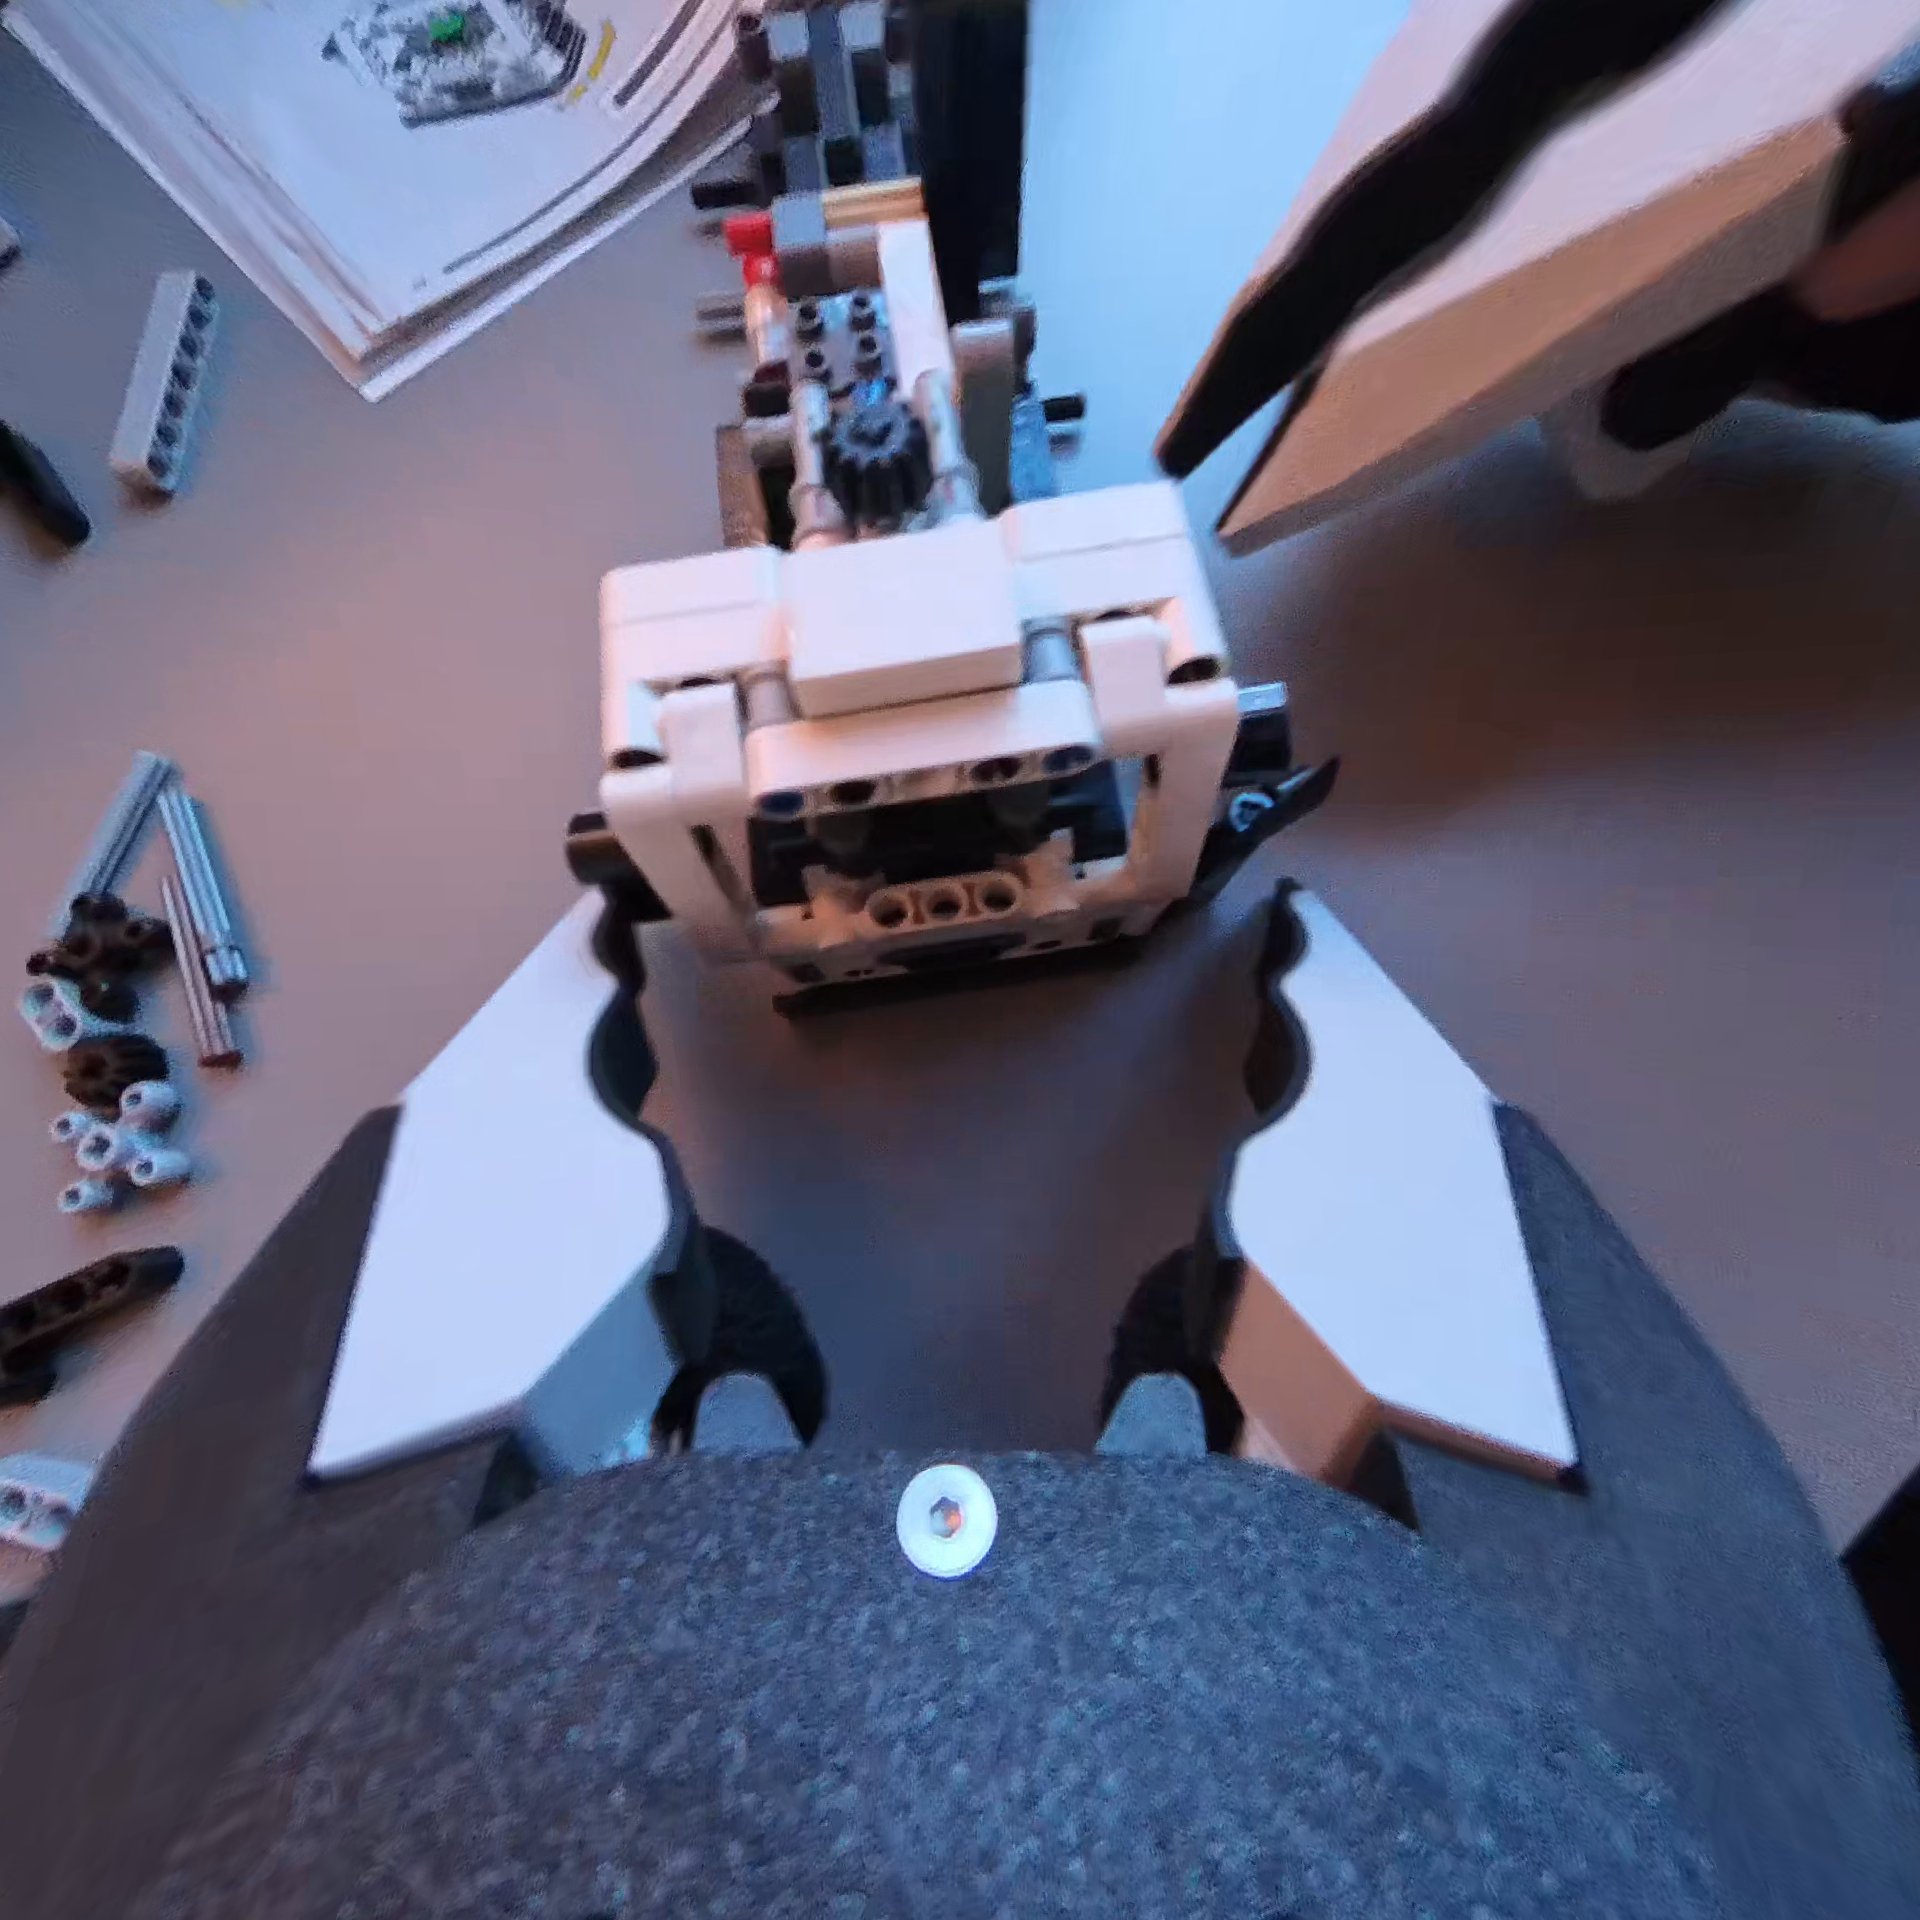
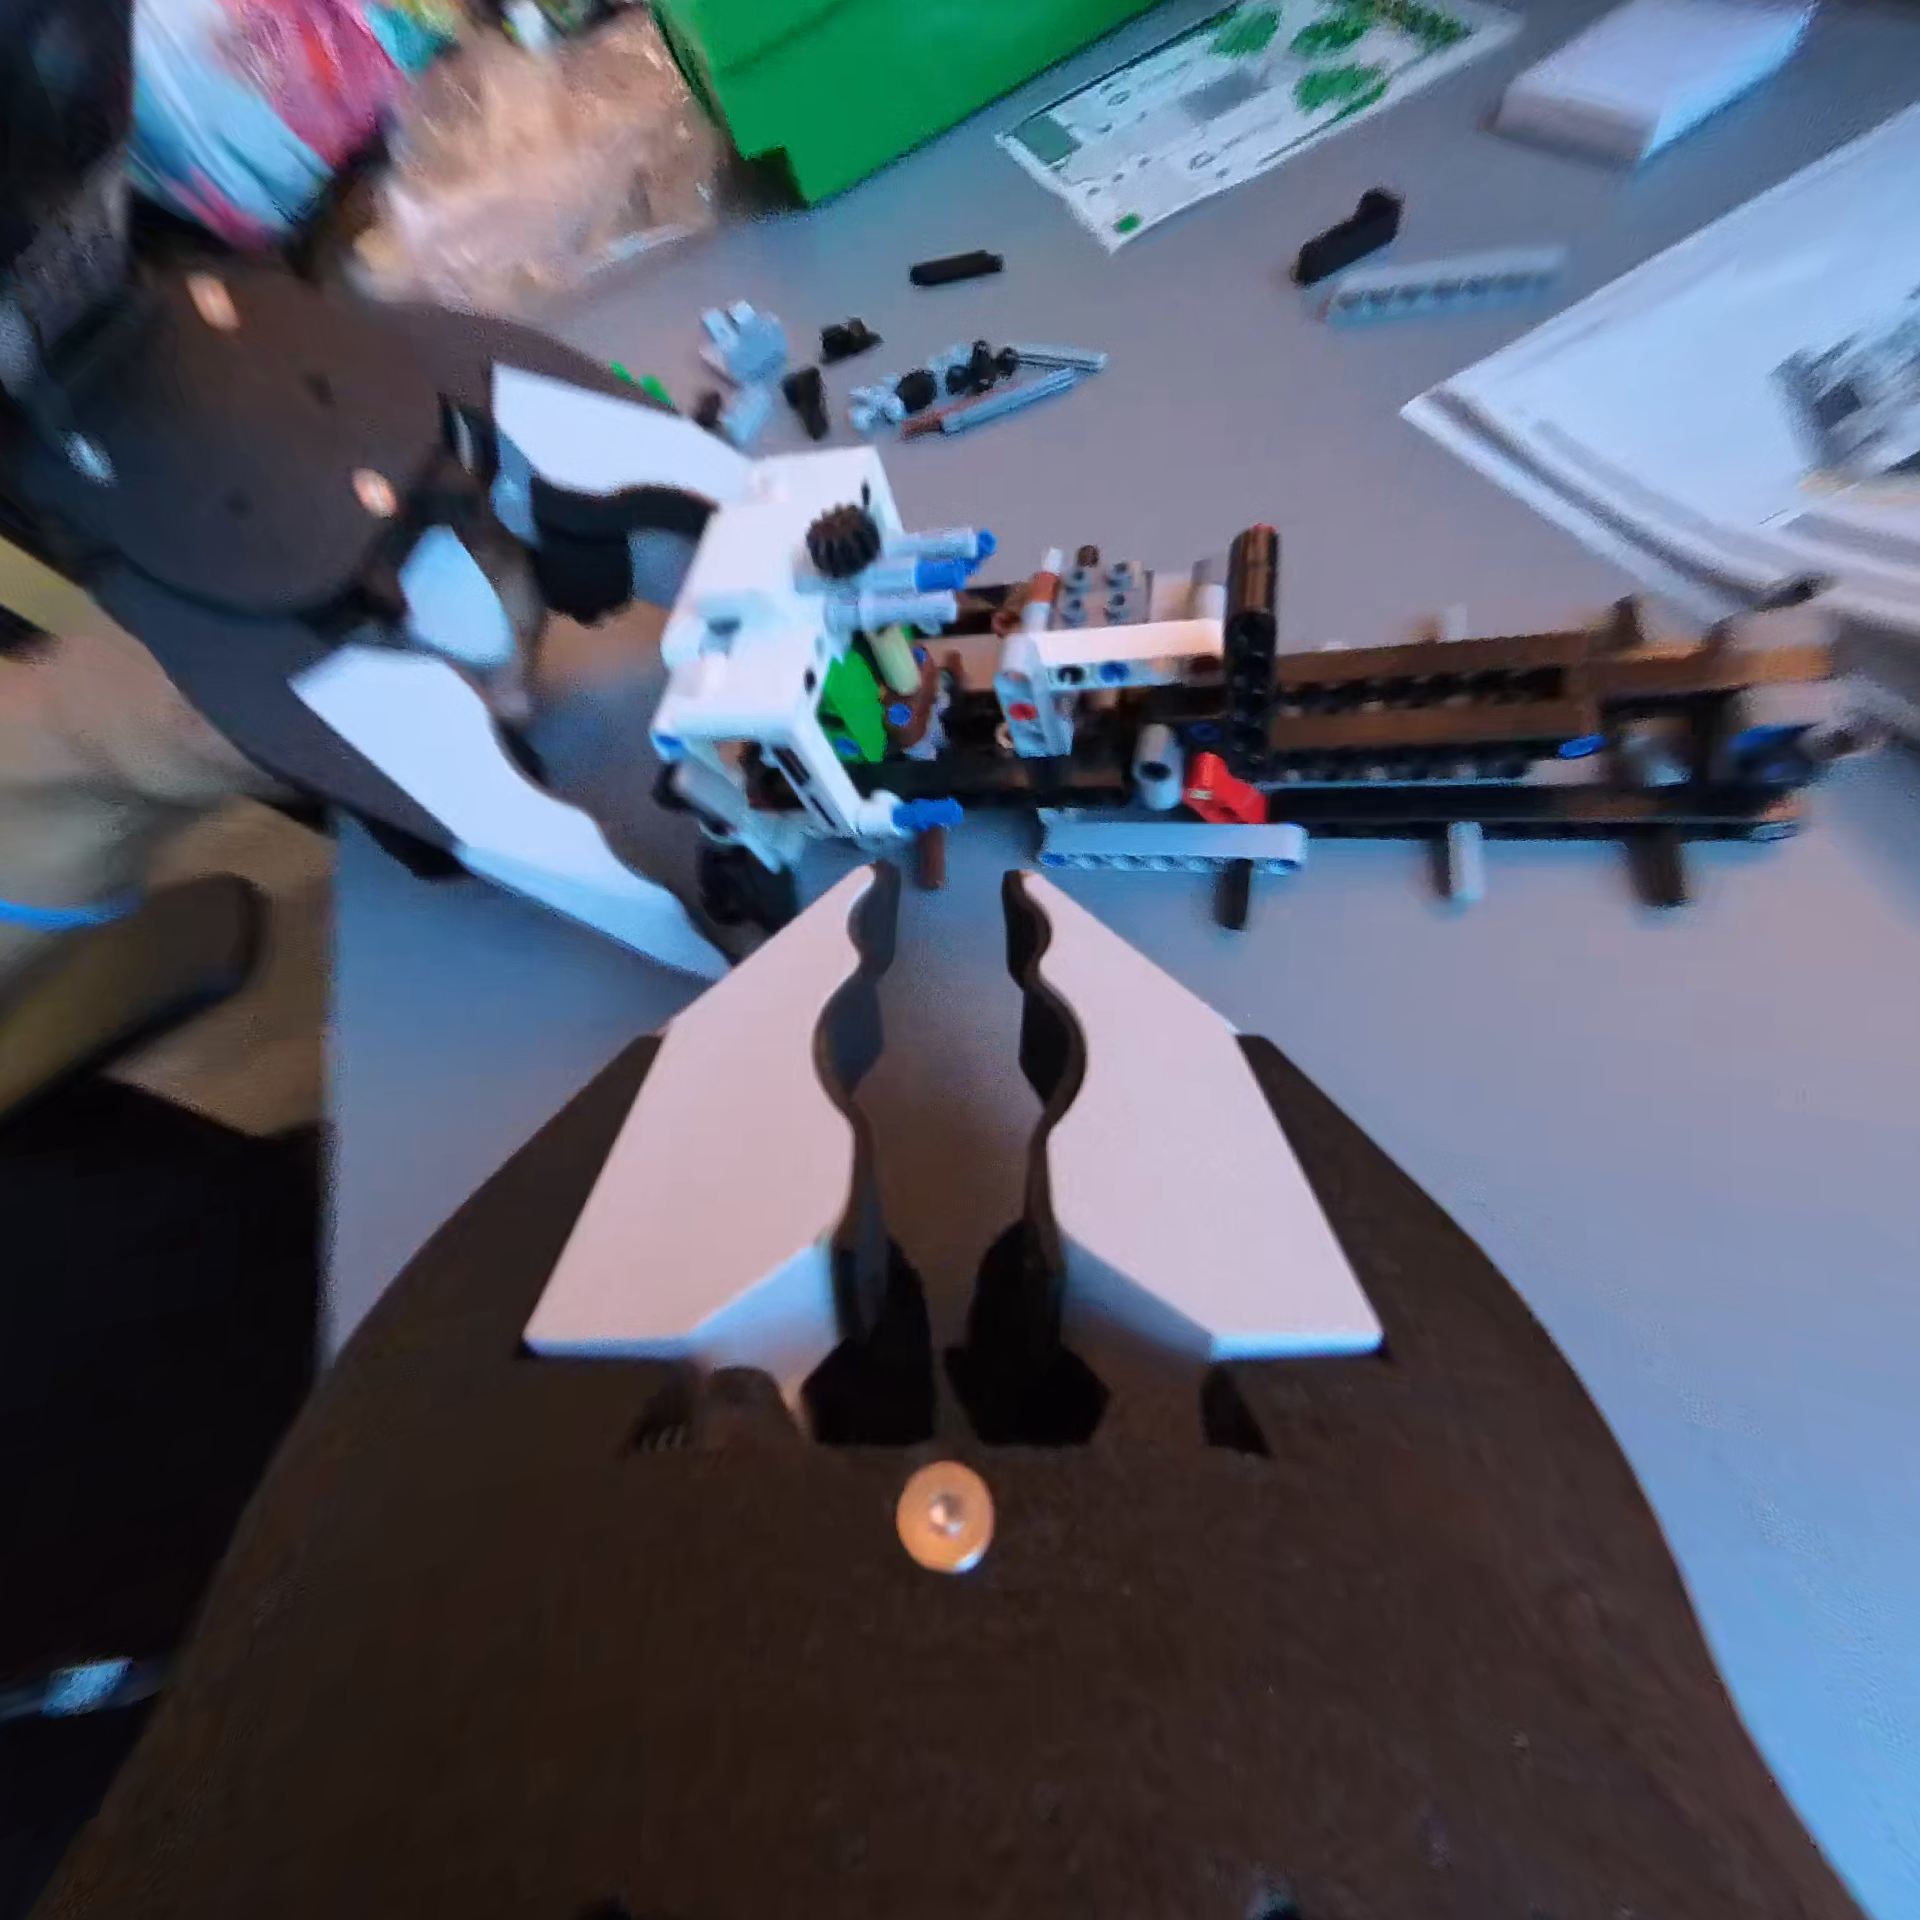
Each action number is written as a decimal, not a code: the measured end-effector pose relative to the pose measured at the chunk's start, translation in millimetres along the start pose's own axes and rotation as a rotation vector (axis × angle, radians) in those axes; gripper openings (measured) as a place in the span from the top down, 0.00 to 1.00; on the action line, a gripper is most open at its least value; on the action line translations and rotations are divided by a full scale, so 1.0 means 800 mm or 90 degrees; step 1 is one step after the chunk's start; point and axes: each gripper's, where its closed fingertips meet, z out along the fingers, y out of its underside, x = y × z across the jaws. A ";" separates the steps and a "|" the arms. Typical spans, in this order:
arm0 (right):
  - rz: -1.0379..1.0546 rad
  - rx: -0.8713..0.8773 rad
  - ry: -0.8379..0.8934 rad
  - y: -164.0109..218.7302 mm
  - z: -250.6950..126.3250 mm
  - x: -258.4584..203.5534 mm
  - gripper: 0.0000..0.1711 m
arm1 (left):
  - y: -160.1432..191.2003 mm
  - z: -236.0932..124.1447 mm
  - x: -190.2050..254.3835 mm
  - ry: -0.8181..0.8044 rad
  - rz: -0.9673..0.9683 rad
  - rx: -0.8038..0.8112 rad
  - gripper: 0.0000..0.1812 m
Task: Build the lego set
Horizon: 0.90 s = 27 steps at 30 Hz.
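A: Grey surface point(image 2: 1351, 1091), cluttered. Half-built lego model point(image 2: 1039, 707) lies lengthwise on it: white cab block at one end, long black-and-brown chassis running away from it. Loose parts point(image 1: 125, 1039) (axles, connectors, small gears) sit in a scatter to one side; instruction booklet point(image 1: 416, 177) open beyond them.

B: Tool states?

A: Left tool point(image 1: 940, 925) is spread wide, jaws flanking the white cab end, holding nothing. Whether a fingertip touches the model cannot be told from the blur. Right tool point(image 2: 940, 883) has its jaws drawn close, a narrow gap between them, nothing in it; it hovers just beside the chassis near a short brown axle point(image 2: 932, 857) sticking out of the cab.

B: Handling?

A: Judged light and rigid piece by piece, but joints are friction-fit. The long chassis would likely flex or shed parts if lifted by one end. Best hold looks like the white frame of the cab, squeezed across its flat sides; avoid the black gear point(image 1: 878, 457) and protruding pins.

B: Containers?

A: One green box point(image 2: 883, 83) at the far edge; contents not visible. Clear plastic bags point(image 2: 540, 166) beside it, contents too blurred to tell.
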 end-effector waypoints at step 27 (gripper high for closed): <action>0.436 0.013 -0.206 -0.008 0.023 0.004 0.98 | -0.007 0.006 0.007 0.026 -0.009 0.007 0.53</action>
